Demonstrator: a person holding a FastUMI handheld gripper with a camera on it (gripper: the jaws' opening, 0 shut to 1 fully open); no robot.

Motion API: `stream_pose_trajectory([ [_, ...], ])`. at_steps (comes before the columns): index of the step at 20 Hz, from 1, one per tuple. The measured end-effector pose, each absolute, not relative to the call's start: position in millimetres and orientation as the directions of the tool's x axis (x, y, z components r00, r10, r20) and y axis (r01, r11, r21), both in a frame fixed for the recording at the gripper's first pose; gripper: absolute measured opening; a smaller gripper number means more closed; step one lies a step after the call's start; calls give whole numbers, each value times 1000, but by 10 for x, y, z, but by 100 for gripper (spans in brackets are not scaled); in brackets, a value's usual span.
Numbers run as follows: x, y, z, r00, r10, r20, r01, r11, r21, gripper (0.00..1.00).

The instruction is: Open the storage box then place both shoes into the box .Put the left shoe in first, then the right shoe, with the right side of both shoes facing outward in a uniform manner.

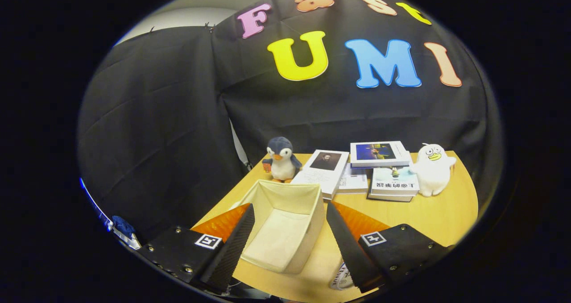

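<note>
A cream fabric storage box [285, 218] stands on the wooden table [428, 213] with its top open and nothing inside that I can see. My gripper [290, 236] hovers over it, open, its two black ribbed fingers [232, 245] spread to either side of the box's near part and holding nothing. Below the right finger, at the table's near edge, a bit of white with dark print [341, 280] peeks out; I cannot tell what it is.
Beyond the box stand a plush penguin [281, 159] and a white plush duck [432, 167] at the far right. Several books [379, 169] lie stacked and spread between them. Bare tabletop lies to the right of the box.
</note>
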State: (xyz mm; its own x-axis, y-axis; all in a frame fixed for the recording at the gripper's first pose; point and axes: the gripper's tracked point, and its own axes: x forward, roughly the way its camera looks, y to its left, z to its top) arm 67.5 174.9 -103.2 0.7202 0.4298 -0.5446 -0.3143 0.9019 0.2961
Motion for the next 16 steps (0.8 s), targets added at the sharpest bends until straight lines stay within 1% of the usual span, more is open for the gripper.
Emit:
stream_pose_trajectory([
  [8,649,1032,-1786,687,299,-663,-213,954,209,98],
  [12,598,806,-2164,644,261,-719,-167,965,201,98],
  [16,476,654,-2524,585,250,-771,-125,968,219,98],
])
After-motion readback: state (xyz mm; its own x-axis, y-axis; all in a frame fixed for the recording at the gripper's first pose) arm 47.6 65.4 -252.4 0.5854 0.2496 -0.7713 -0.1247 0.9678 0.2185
